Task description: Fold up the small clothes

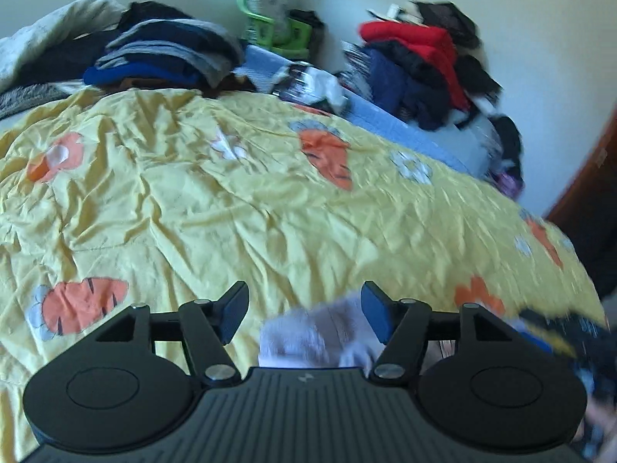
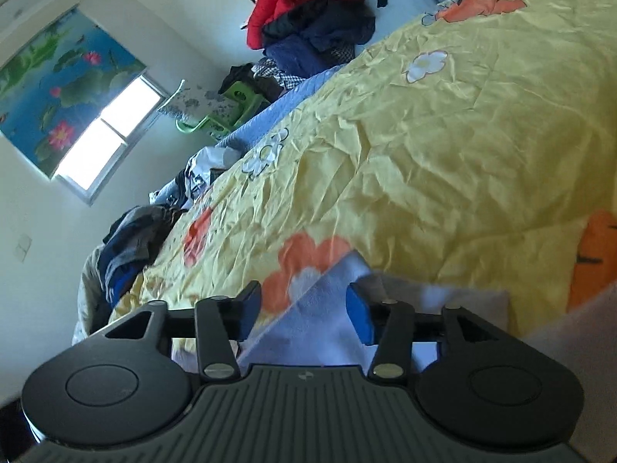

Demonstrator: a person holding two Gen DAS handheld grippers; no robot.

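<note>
- The bed [image 1: 200,193], under a crumpled yellow cover printed with carrots and flowers, fills both wrist views.
- Heaps of dark, blue and red clothes [image 1: 416,65] lie along its far edge, well apart from both hands.
- The small white garment [image 2: 327,320] lies at the near edge, pale and soft; in the right wrist view its long axis seems to run across, from left to right.
- The right gripper [image 2: 304,310] has its fingers parted, pads clear of the cloth, the garment's corner directly beneath.
- The left gripper [image 1: 304,310] is likewise parted and holds nothing; the garment lies just below, towards its right finger.
- Both look equally near.
</note>
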